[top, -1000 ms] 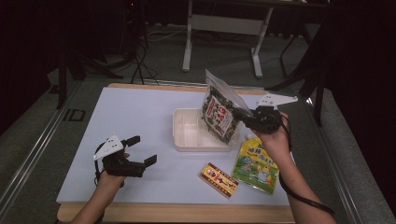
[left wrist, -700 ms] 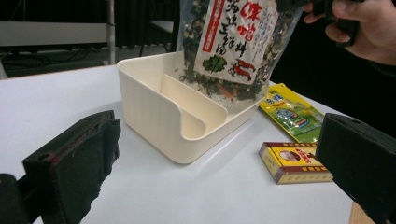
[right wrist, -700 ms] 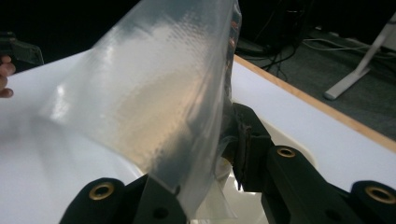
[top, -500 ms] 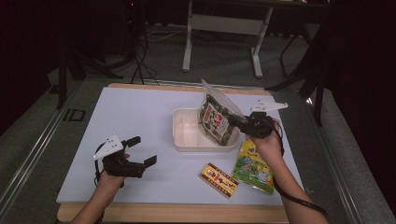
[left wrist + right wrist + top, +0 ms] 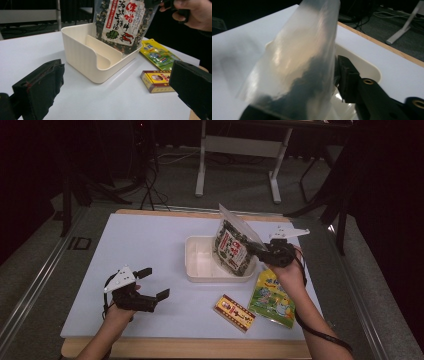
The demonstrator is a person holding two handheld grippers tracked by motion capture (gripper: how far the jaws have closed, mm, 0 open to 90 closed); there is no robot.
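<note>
A clear bag of dark dried seaweed (image 5: 232, 250) with a red and white label stands tilted in the right compartment of a cream bin (image 5: 200, 270). My right gripper (image 5: 257, 251) holds the bag's right edge, and its jaws have just been opening with the bag still between them. In the right gripper view the bag (image 5: 299, 75) stands between the jaws of that gripper (image 5: 297, 92), against the right pad (image 5: 345, 75). My left gripper (image 5: 156, 282) rests open on the table at the front left, with nothing between its jaws. In the left gripper view, the bin (image 5: 82, 57) and bag (image 5: 120, 22) lie ahead of this gripper (image 5: 115, 75).
A yellow-green snack packet (image 5: 272, 297) lies flat at the front right, under my right forearm. A yellow and red box (image 5: 235, 312) lies just left of it. The left gripper view shows the packet (image 5: 157, 53) and the box (image 5: 156, 81) beside the bin. The bin's left compartment holds nothing.
My right gripper has come down and to the left with the bag, lowering it into the bin. The left gripper has stayed in place.
</note>
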